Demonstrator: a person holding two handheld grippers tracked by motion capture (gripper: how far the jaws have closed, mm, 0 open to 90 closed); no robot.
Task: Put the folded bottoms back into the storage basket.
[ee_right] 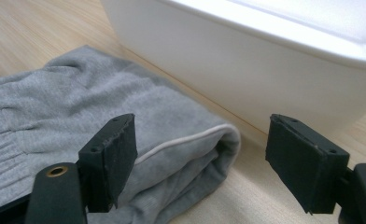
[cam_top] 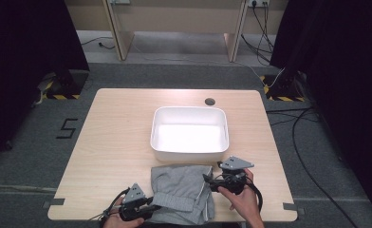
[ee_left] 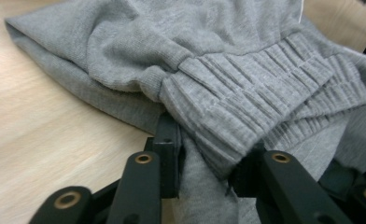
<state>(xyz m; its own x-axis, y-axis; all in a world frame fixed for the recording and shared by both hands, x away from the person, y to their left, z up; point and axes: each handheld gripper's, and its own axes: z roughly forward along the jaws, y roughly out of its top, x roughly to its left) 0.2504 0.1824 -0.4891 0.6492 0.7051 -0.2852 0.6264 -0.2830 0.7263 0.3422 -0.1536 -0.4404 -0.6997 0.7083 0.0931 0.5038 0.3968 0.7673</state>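
We have the left gripper (ee_left: 204,179) clamped on the grey garment's (cam_top: 181,190) ribbed waistband. Our right gripper (ee_right: 202,163) gapes, straddling its folded corner. The white tub (cam_top: 190,154) sits just beyond on the table (cam_top: 113,137).

Lighting's pretty uneven in the high view: the tabletop (cam_top: 117,137) is well lit from above, and the inside of the white tub (cam_top: 190,133) is blown out to pure glare, no detail on its floor. Both side edges drop off into near-black curtains. Shadows under things are soft and short. That view is a bit low-res and mushy overall. The left gripper view is sharp on the grey knit (ee_left: 246,98), but the black fingers (ee_left: 165,154) up close go soft. In the right gripper view, the tub's rim clips to white too.
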